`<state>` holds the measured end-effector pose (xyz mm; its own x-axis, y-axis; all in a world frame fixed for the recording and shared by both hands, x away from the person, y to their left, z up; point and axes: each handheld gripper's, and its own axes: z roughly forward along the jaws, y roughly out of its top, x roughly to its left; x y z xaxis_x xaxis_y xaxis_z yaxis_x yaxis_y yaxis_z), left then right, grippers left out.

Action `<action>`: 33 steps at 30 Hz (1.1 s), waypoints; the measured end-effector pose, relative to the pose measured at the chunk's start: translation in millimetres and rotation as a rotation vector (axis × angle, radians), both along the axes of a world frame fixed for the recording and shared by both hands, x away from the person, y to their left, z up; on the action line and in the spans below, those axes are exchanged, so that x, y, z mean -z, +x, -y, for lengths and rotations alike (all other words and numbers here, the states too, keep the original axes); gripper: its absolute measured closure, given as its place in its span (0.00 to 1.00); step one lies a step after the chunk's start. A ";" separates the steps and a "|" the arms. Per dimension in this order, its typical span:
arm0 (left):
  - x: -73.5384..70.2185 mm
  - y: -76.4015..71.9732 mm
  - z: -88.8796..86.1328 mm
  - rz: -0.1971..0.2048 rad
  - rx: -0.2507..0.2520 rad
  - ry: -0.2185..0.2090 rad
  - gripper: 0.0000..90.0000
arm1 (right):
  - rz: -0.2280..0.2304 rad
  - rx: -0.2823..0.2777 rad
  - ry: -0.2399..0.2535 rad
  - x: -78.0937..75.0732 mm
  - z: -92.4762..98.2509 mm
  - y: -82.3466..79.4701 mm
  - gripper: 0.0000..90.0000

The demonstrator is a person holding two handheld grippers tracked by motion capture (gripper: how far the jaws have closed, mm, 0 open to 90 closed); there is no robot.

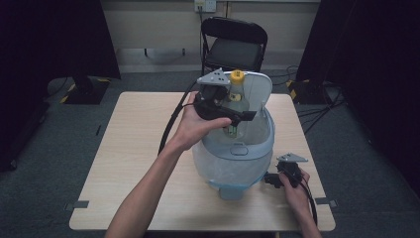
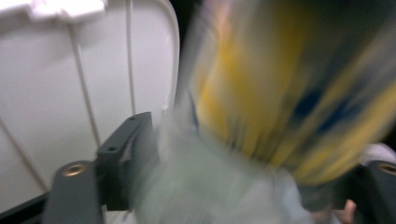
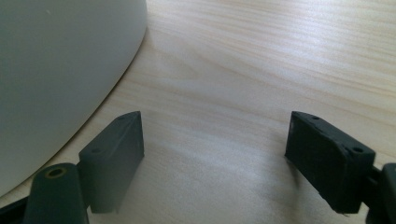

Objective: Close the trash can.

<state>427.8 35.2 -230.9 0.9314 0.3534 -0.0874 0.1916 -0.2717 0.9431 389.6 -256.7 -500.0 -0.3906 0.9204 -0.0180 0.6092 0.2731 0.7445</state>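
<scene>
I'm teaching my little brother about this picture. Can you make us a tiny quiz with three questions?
1. True or false: the bin's lid is open.
2. What colour is the cap of the bottle in the left gripper? A red, B yellow, C green.
3. What lies under the open right gripper?

Key: 1 true. 2 B. 3 The bare wooden table, beside the bin.

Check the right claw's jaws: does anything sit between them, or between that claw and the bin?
Nothing. In the right gripper view the right claw stands open over bare table, with the bin just left of its left jaw.
</scene>
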 end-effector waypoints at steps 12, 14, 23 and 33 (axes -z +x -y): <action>-8.5 -5.0 -19.5 0.040 -0.024 -0.045 0.37 | -0.009 -0.008 0.001 0.0 0.0 -1.3 0.18; -4.4 -3.7 -23.9 0.040 -0.027 -0.038 0.37 | -0.004 -0.009 -0.003 0.1 0.3 -1.1 0.18; 10.6 -2.7 -52.2 0.027 -0.058 -0.047 0.38 | -0.006 -0.012 0.000 0.1 0.2 -0.8 0.18; 19.0 3.5 -92.6 0.029 -0.161 -0.049 0.39 | -0.006 -0.013 0.000 0.1 0.2 -0.7 0.18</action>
<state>431.3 127.8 -250.0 0.8652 0.4945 -0.0826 0.2018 -0.1927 0.9603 388.9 -257.0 -500.1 -0.4023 0.9154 -0.0159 0.6099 0.2809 0.7410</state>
